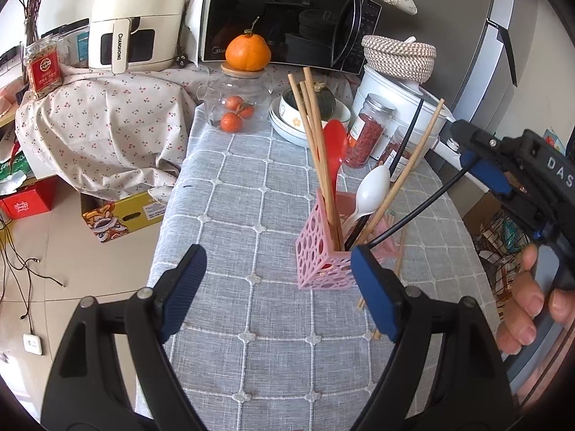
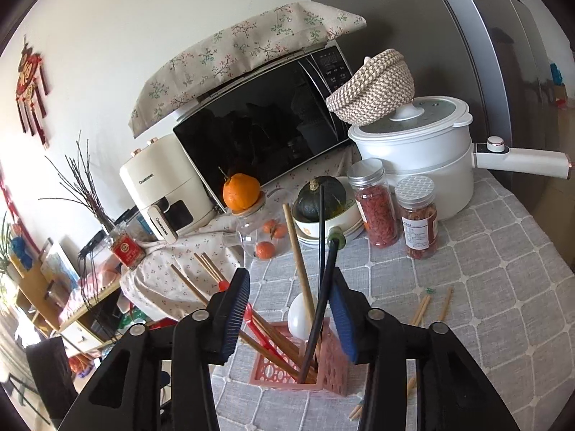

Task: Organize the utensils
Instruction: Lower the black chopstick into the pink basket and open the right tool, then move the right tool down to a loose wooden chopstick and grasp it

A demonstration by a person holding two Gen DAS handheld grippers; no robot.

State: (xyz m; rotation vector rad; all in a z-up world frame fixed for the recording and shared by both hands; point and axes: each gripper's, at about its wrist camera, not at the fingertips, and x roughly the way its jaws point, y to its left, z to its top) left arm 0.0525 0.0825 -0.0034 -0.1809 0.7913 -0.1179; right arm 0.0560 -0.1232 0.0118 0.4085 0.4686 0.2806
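Observation:
A pink perforated holder [image 1: 325, 251] stands on the grey checked tablecloth. It holds wooden chopsticks [image 1: 316, 151], a red spoon [image 1: 336, 147], a white spoon [image 1: 372, 190] and a black chopstick [image 1: 406, 151]. My left gripper [image 1: 278, 283] is open and empty, just in front of the holder. My right gripper [image 2: 289, 316] is open directly above the holder [image 2: 305, 370], with the black chopstick [image 2: 323, 309] standing between its fingers, untouched by the pads. Loose wooden chopsticks [image 2: 424, 305] lie on the cloth to the right of the holder.
Behind stand stacked bowls with a green squash [image 2: 321, 197], two jars [image 2: 377, 204], a white electric pot [image 2: 417, 158], a glass jar with oranges [image 1: 237, 104], a microwave [image 1: 287, 18] and an air fryer [image 1: 136, 18]. The table's left edge drops to a floor with boxes [image 1: 122, 215].

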